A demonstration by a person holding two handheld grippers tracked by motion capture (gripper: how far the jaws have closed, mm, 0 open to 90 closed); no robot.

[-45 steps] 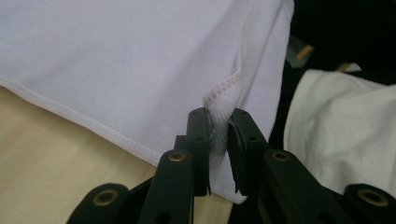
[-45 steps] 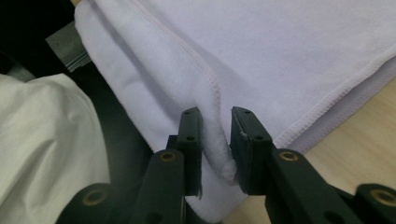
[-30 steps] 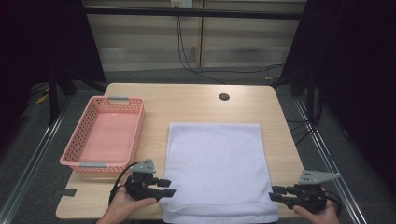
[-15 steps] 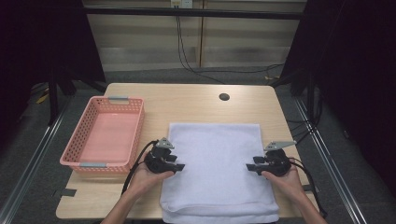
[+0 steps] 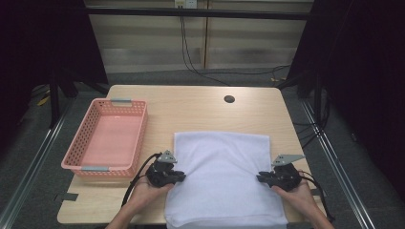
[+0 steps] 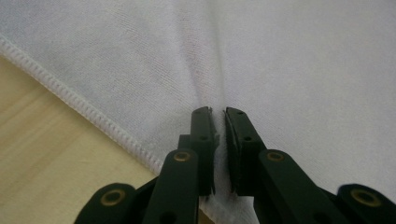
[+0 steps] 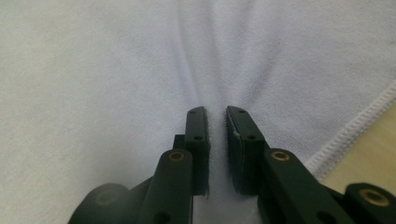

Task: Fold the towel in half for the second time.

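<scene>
A white towel (image 5: 222, 176) lies flat on the near half of the wooden table (image 5: 191, 105). My left gripper (image 5: 180, 177) rests on the towel's left edge about halfway along, pointing inward. Its jaws have just been closing, and in the left gripper view they (image 6: 219, 114) pinch a raised ridge of towel (image 6: 289, 60) just inside the stitched hem. My right gripper (image 5: 260, 177) sits on the right edge opposite, pointing inward. Its jaws have also just been closing, and in the right gripper view they (image 7: 216, 114) squeeze a fold of towel (image 7: 93, 70) between the pads.
A pink plastic basket (image 5: 138, 138) stands with nothing in it on the left of the table, just left of the towel. A round cable hole (image 5: 229, 99) sits near the far edge. The towel's near edge hangs at the table's front edge.
Both hands came from the towel's near corners forward and inward to the middle of its side edges. The grippers now sit lower, on the cloth.
</scene>
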